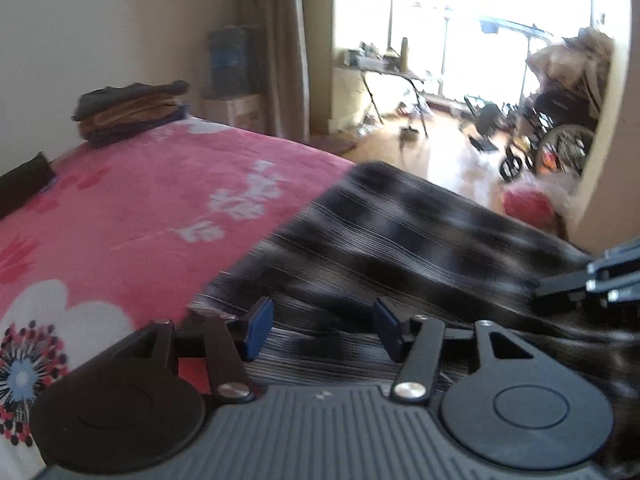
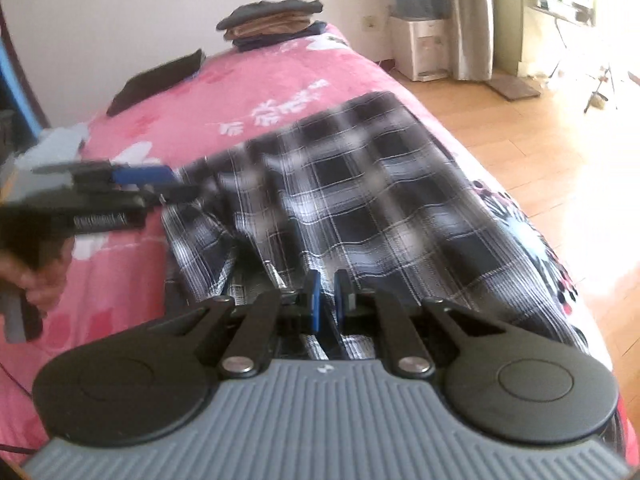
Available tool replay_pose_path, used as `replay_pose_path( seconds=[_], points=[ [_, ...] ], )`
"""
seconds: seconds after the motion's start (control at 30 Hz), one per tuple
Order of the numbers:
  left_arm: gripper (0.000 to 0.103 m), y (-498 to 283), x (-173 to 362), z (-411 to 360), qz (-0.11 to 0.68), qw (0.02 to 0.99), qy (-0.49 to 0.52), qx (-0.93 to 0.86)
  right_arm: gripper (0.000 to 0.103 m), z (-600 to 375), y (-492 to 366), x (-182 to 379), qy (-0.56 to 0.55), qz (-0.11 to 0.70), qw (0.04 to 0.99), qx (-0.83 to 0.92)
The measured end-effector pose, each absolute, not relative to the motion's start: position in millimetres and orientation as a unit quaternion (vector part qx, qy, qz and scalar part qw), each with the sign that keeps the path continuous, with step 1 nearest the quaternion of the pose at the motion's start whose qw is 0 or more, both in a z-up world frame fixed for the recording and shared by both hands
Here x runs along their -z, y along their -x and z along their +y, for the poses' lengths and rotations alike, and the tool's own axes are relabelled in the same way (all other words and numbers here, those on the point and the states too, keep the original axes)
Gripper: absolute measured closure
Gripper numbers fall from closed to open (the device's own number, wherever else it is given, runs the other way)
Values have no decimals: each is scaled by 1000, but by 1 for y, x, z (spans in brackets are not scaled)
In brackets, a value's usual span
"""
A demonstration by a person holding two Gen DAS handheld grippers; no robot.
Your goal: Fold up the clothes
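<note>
Jaws first: the right gripper point(image 2: 326, 300) is clenched on a fold at the near edge of the black-and-white checked cotton shirt point(image 2: 360, 196), while the left gripper point(image 1: 322, 324) stands released, its blue pads apart above the cloth with nothing pinched between them.

That shirt lies spread over the near half of the pink flowered bed cover point(image 2: 248, 92), reaching toward its floor-side edge. Beyond the shirt, at the far end of the cover, sits a pile of folded dark and tan clothes point(image 2: 272, 22); a flat dark cloth point(image 2: 156, 80) lies to the wall side of the shirt.

Risks, as I judge them: with only one corner gripped, a pull could drag the whole shirt askew or slide it off the floor-side edge. If the left gripper closes on too much cloth, it may take both layers and bunch the fold. Blur in both views suggests quick movement, which could shake the grip loose.

Count: two grippers, one shirt being worked, one finished pile, one dark cloth.
</note>
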State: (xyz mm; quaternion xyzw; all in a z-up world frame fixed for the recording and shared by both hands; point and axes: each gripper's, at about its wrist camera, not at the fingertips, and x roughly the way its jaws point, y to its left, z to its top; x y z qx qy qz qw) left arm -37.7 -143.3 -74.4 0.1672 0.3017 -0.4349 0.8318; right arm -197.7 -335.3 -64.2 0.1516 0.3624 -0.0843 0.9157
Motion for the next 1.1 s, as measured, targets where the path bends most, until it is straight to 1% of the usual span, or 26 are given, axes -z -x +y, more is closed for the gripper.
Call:
replay_pose_path(
  seconds=[0.1,0.27,0.43,0.57,0.7,0.73,0.77,0.87,0.9,0.97,1.03,1.1],
  points=[
    [46,58,74,-151,302,816,-195,452,97,-334,205,56,-142,356,920,84],
    [47,89,76,-158,324,798,-210,464,97,-331,220,51,-125,358,921,89],
    [47,101,94,-170,396,770,-186,464,97,-339,228,57,-148,366,913,103],
    [46,103,100,-178,388,779,-204,449,97,-346,231,67,-178,383,900,112],
    [45,102,85,-171,394,789,-164,443,97,-346,237,64,-188,377,899,116],
    [42,103,81,-169,390,793,-158,441,97,-346,238,61,-185,373,902,116],
    [36,104,77,-167,385,798,-151,438,97,-345,240,58,-182,368,904,115],
    [26,109,67,-164,371,812,-139,430,95,-343,243,46,-174,354,912,115],
    [24,111,64,-162,370,815,-132,425,93,-343,245,42,-173,349,914,115],
    [19,114,58,-158,370,823,-117,414,79,-345,248,34,-175,335,918,121],
    [18,115,52,-155,378,828,-100,401,55,-345,251,25,-176,319,922,128],
    [17,116,46,-150,386,831,-80,392,44,-346,253,16,-171,307,926,137]
  ],
)
